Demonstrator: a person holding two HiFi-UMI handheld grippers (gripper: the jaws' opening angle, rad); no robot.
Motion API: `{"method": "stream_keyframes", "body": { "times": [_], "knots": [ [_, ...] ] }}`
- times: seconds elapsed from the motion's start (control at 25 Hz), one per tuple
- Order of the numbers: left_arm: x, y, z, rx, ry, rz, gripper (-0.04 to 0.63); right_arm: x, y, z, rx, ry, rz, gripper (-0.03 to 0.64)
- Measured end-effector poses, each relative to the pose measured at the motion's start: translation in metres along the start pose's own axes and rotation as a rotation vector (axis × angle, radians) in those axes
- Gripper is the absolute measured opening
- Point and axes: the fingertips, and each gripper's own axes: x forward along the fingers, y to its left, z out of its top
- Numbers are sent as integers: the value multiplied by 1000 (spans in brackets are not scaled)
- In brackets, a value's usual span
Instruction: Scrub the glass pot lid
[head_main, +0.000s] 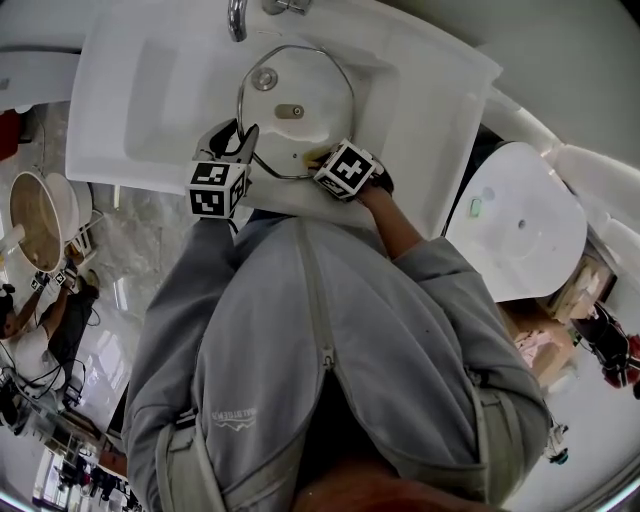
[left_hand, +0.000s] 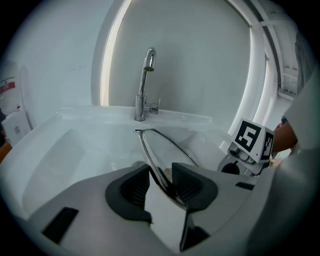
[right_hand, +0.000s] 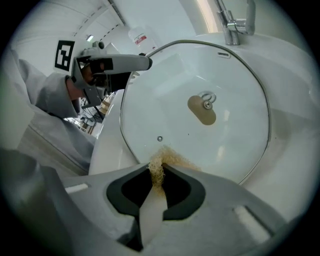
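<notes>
Two grippers work one glass pot lid (right_hand: 200, 75), which we hold tilted on edge inside the white sink (head_main: 140, 90), top rim toward the faucet (left_hand: 145, 85) at the sink's back. Our left gripper (left_hand: 160, 181), at the sink's front-left, pinches the lid's metal rim, w/ a pad on each side of the glass. Our right gripper (right_hand: 159, 176), at the sink's front, has its jaws squeezed on a tan scrub pad (right_hand: 161, 161), which touches the glass nr the lid's lower edge. Our grey jacket (head_main: 330, 380) fills the head view below the sink.
</notes>
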Motion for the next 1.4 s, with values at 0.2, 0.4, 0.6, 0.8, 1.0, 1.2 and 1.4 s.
{"method": "stream_keyframes", "body": {
  "times": [0.2,0.4,0.6,0.8,1.0,1.2,1.4],
  "knots": [
    [-1,-5,5,37,-3,-1,138,0,14,6,32,-56,60,49],
    [-3,-15,19,118,-8,-1,130,-29,18,31,153,-269,137,48],
    [-8,-33,41,221,-50,-17,121,-79,0,35,217,-431,77,49],
    [-14,-65,69,291,-110,-59,106,-133,-24,22,258,-554,-44,48],
    [-18,-103,90,300,-173,-128,106,-180,-39,3,287,-643,-166,49],
    [-20,-144,106,363,-230,-177,92,-218,-50,-21,322,-716,-283,48],
    [-18,-169,112,485,-254,-153,66,-240,-55,-44,354,-767,-353,48]
  ]
}}
